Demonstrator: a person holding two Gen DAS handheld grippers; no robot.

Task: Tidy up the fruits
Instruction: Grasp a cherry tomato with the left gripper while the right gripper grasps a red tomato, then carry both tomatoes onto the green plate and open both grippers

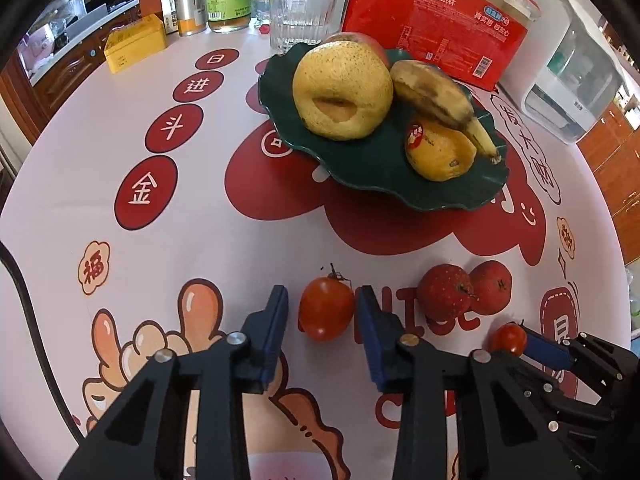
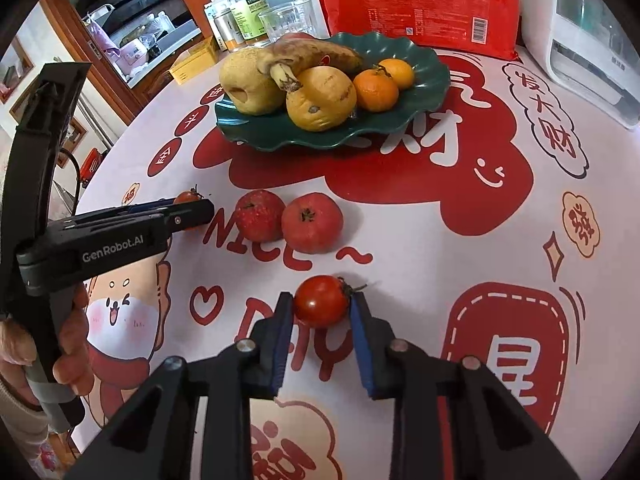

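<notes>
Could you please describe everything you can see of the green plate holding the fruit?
The green plate is dark, glossy, probably glazed ceramic, with a wavy, scalloped rim and ribs like a leaf. It sits flat on the printed tablecloth, in front of a red package and beside a clear glass. It holds a large speckled pear, a bruised banana, a smaller yellow fruit and two oranges. Neither tool touches it.

Right gripper (image 2: 322, 312) sat low over the tablecloth (image 2: 420, 240), blue pads touching both sides of a small tomato (image 2: 322, 301). Just beyond it, two red hawthorn-like fruits (image 2: 289, 221) lay touching each other. Left gripper (image 2: 188, 210) came in from the left at another tomato (image 2: 188, 197), mostly hidden. Green plate (image 2: 432, 80) farther back held pear, banana, oranges.
</notes>
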